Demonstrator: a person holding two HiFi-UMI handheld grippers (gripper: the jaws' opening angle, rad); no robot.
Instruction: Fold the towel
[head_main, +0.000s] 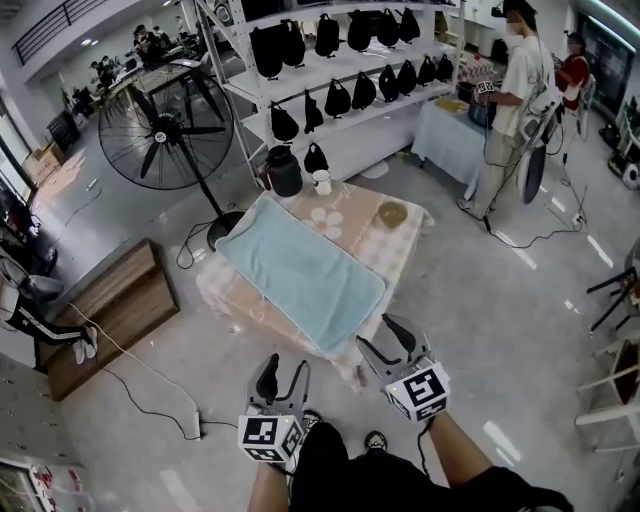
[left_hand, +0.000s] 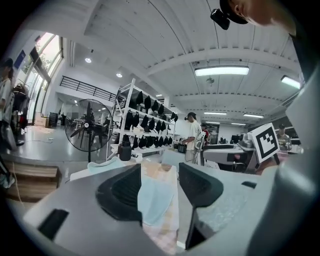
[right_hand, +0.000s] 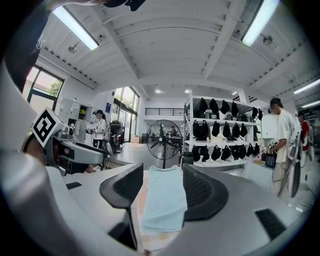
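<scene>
I see both tongs held in the air on the near side of the table (head_main: 404, 243), neither one touching anything. The left gripper (head_main: 283, 372) has its jaws spread wide with nothing gripped. In the left gripper view (left_hand: 160, 176) only the distant table and cloth show through the gap. The right gripper (head_main: 387, 340) is equally wide open and empty, sitting a little farther forward and just short of the table's near edge. In the right gripper view (right_hand: 162, 182) the gap frames the towel well beyond the pads.

The towel (head_main: 300, 268), pale blue, lies spread flat and unfolded on the table's checked cover. Its long side runs from far left to near right, and its near end reaches the table's near edge. Through the jaws I see it as a long strip (right_hand: 165, 202), and again from the left side (left_hand: 154, 196).

At the table's far end stand a black jug (head_main: 285, 170) and a white cup (head_main: 321, 181), and a round tan piece (head_main: 391, 213) lies to the right of the towel.
</scene>
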